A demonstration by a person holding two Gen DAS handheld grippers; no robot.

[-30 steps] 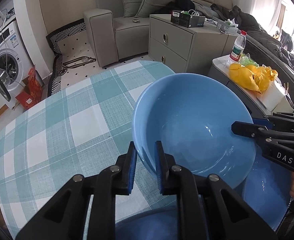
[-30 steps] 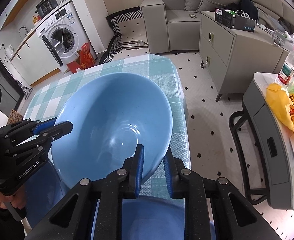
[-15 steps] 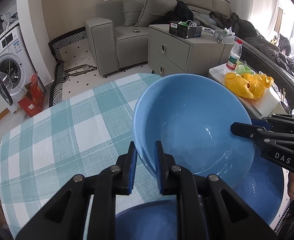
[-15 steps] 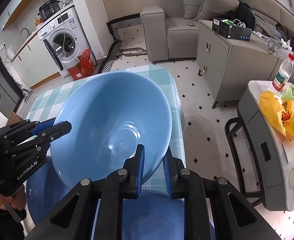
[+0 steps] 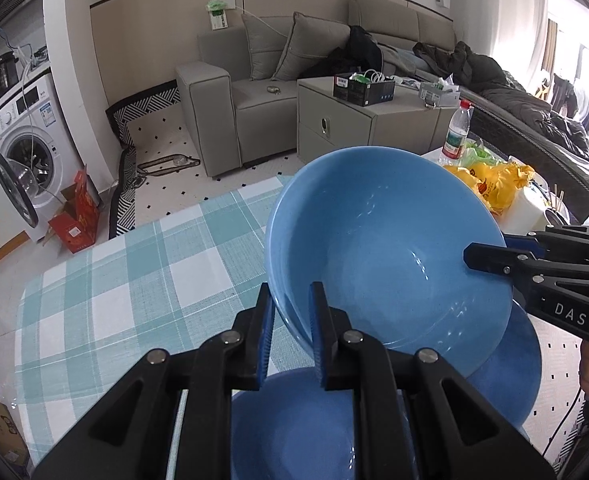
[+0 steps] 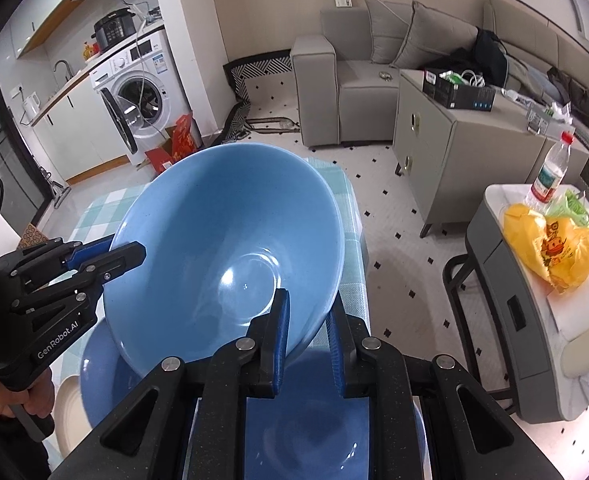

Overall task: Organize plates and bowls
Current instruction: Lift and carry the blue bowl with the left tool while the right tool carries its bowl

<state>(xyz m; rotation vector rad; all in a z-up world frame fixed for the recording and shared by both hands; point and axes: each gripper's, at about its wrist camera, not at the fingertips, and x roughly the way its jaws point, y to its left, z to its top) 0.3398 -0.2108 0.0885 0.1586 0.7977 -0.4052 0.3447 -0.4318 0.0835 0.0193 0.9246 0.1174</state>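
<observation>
Both grippers hold one large blue bowl [image 5: 386, 248] in the air above the table, tilted. My left gripper [image 5: 290, 308] is shut on its near rim. My right gripper [image 6: 306, 312] is shut on the opposite rim; the bowl fills the middle of the right wrist view [image 6: 230, 256]. In the left wrist view the right gripper [image 5: 494, 256] clamps the bowl's right rim. In the right wrist view the left gripper [image 6: 110, 256] clamps its left rim. A blue plate [image 5: 510, 376] and another blue dish [image 5: 294, 428] lie on the table below.
The table has a teal checked cloth [image 5: 134, 280]. A cream plate [image 6: 68, 412] lies at the left by the blue dishes. Off the table are a side stand with a yellow bag [image 6: 554, 248] and bottle [image 6: 550, 172], a grey cabinet [image 6: 454, 136], a sofa and a washing machine [image 6: 142, 92].
Both grippers have lifted the blue bowl higher above the table, still clamped on its two rims. The table and the dishes below have dropped lower in both views.
</observation>
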